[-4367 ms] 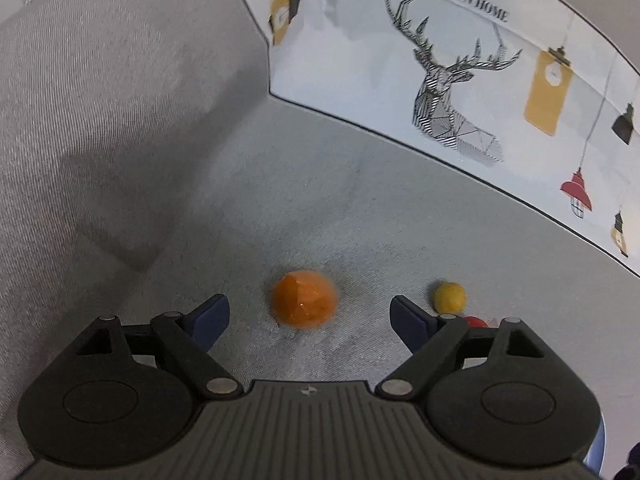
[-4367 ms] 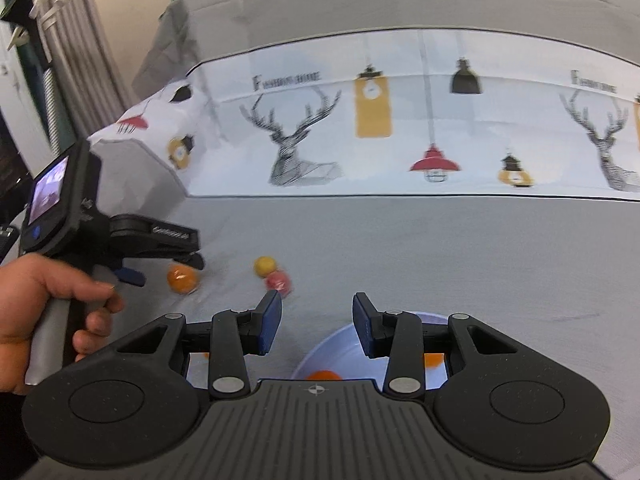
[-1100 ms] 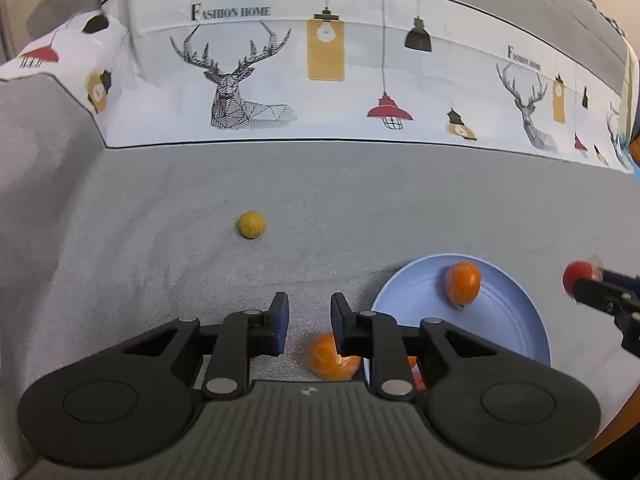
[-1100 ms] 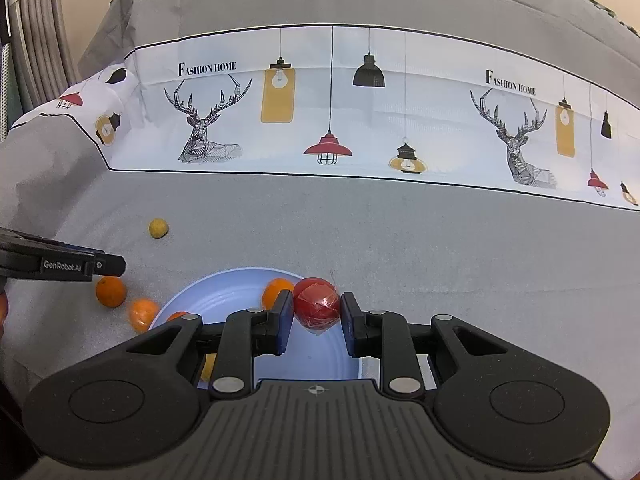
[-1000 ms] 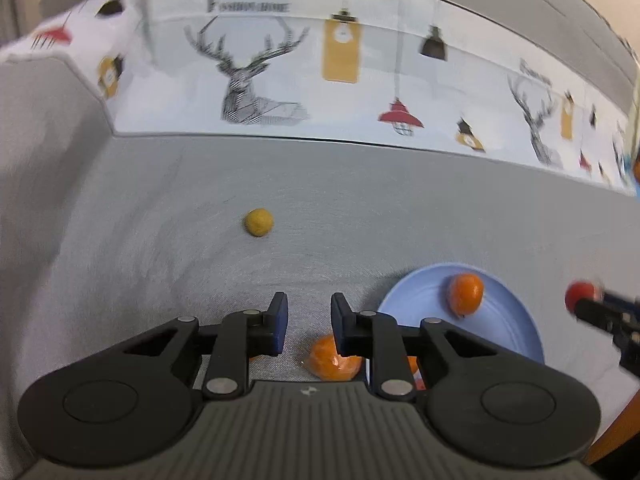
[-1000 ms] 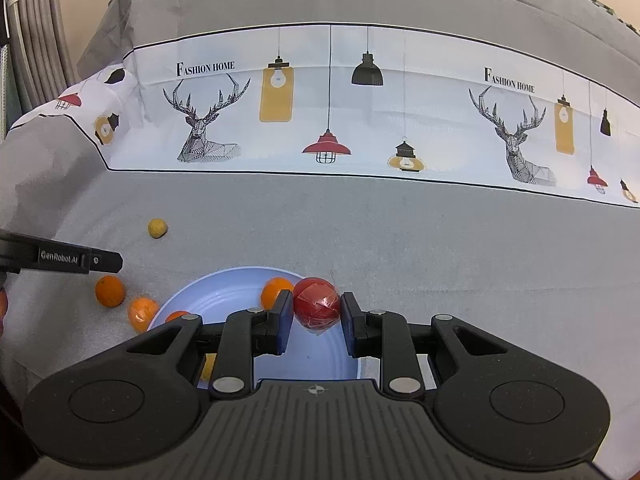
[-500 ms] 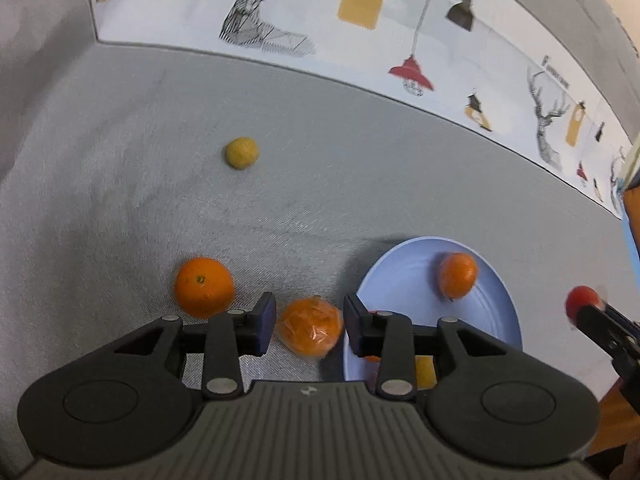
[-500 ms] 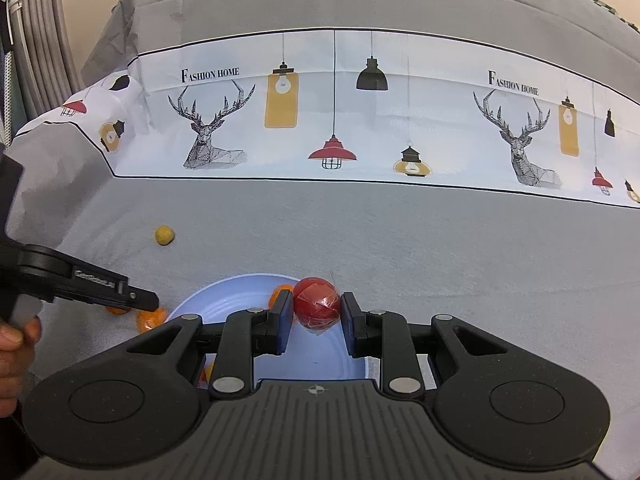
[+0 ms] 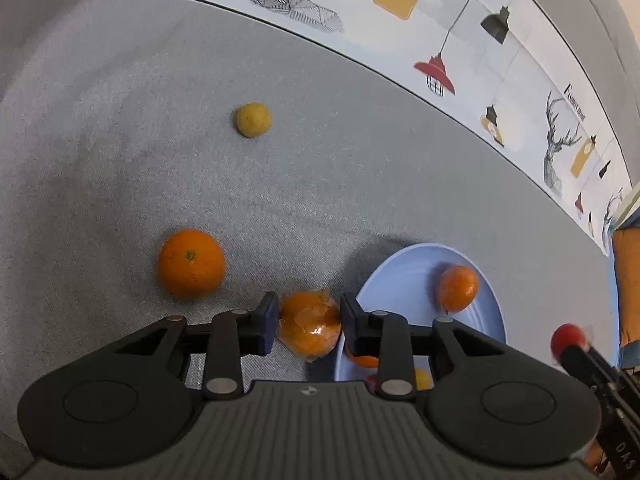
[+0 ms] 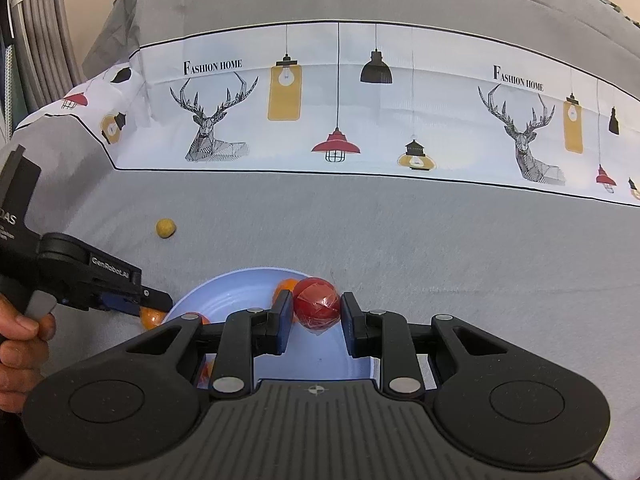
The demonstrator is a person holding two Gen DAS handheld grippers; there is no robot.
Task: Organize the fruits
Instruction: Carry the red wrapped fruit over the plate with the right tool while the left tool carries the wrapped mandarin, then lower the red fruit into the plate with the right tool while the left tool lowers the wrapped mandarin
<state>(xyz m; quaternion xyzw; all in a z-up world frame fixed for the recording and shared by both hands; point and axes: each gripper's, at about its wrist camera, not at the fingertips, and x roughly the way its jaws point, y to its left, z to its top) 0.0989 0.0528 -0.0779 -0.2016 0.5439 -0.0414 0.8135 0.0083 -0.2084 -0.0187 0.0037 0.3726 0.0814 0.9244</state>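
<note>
A plastic-wrapped orange lies on the grey cloth just left of the light blue plate. My left gripper straddles it, jaws closing, both pads touching its sides. In the right wrist view, the left gripper sits low at the plate's left rim, with the wrapped orange under its tips. My right gripper is shut on a wrapped red fruit, held above the plate. An orange rests on the plate, and more fruit is partly hidden behind my fingers.
A bare orange lies on the cloth left of my left gripper. A small yellow fruit sits farther back. A white band printed with deer and lamps runs behind. A person's hand grips the left tool.
My left gripper dropped and tipped downward, and its jaws spread around the wrapped orange. The bare orange came into view. The right gripper stayed put with the red fruit.
</note>
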